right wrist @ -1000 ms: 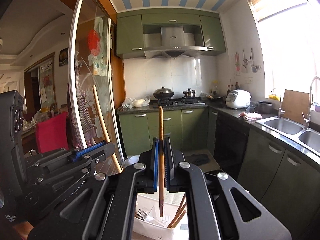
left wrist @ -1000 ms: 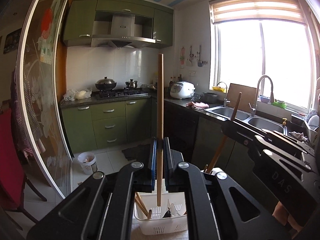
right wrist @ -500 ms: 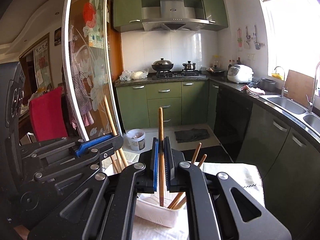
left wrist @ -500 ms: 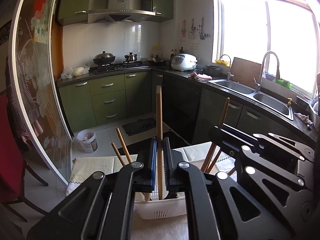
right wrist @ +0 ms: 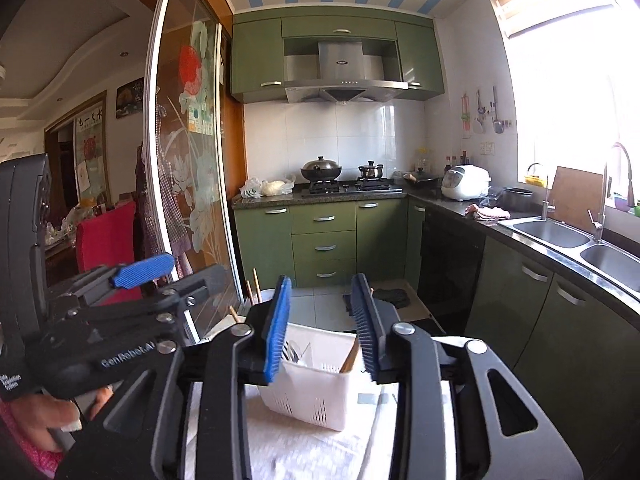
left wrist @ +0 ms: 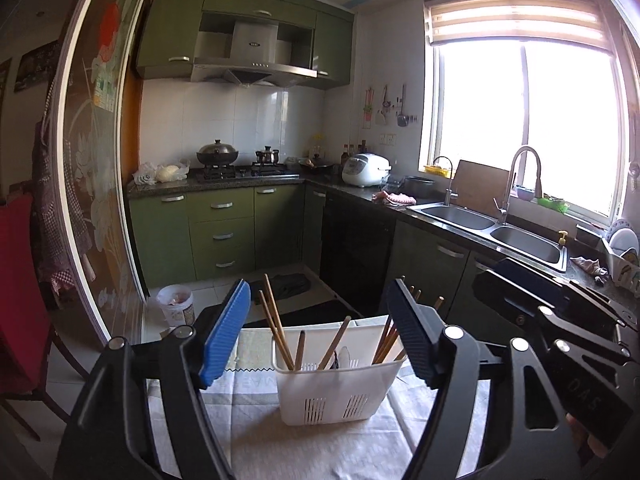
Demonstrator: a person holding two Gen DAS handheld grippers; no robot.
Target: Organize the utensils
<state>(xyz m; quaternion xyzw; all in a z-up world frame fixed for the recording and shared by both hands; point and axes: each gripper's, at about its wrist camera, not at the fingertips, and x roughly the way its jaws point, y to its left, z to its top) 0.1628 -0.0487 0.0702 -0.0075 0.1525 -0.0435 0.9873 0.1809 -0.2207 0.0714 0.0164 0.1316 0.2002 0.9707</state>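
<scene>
A white slotted utensil basket (left wrist: 332, 384) stands on a white cloth and holds several wooden chopsticks (left wrist: 274, 326) and some metal cutlery. It also shows in the right wrist view (right wrist: 320, 392). My left gripper (left wrist: 320, 332) is open and empty, just in front of and above the basket. My right gripper (right wrist: 322, 326) is open and empty, close above the basket's near rim. The right gripper shows at the right of the left wrist view (left wrist: 556, 316), and the left one at the left of the right wrist view (right wrist: 136, 280).
The white cloth (left wrist: 304, 452) covers the table. A kitchen counter with a double sink (left wrist: 492, 228) runs along the right. A stove with pots (left wrist: 240, 168) is at the back. A red chair (right wrist: 106, 236) and a glass sliding door (right wrist: 188, 184) stand on the left.
Both grippers have opened and let go of their wooden chopsticks, which now stand in the basket. Both cameras have tilted back up from the basket.
</scene>
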